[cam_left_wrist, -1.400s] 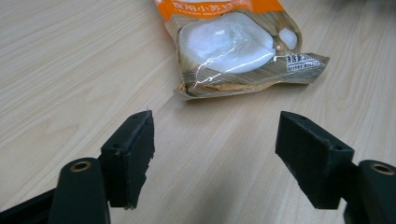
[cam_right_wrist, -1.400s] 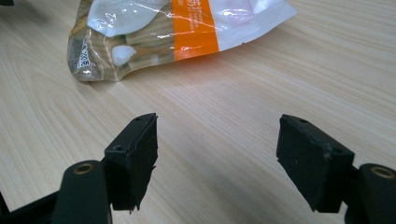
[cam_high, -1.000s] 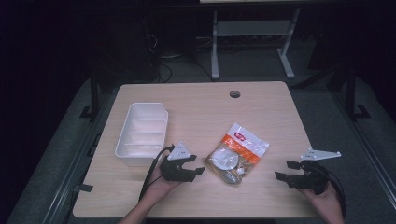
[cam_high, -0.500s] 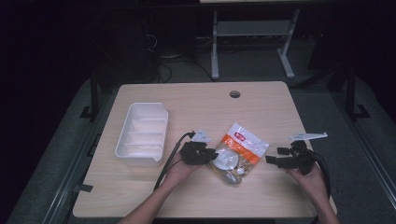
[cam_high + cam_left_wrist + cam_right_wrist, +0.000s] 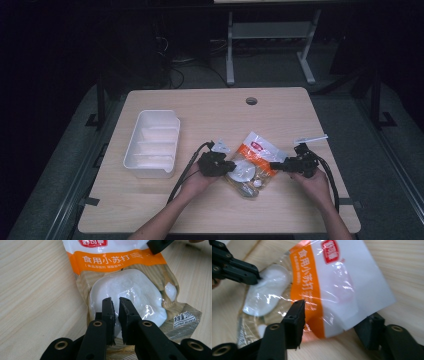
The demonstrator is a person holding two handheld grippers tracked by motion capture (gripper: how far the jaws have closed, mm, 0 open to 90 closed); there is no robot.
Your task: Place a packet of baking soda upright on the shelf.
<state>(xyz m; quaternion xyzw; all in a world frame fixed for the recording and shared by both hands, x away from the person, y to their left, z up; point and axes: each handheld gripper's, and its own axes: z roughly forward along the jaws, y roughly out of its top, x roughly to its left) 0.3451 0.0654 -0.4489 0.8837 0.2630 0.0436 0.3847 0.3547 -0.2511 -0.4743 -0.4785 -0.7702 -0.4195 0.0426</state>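
Left gripper (image 5: pixel 115 302) nearly closed over pouch (image 5: pixel 252 162); right gripper (image 5: pixel 334 322) spread wide, straddling pouch edge.

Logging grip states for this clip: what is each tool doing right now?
Left tool: nearly shut, jaws over the powder pouch; grip unclear.
Right tool: open, jaws straddling the pouch's edge.

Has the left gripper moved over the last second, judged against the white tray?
Yes. The left gripper has travelled right and slightly forward, away from the white tray, and now meets the left edge of the orange-and-clear bag, jaws nearly closed over it.
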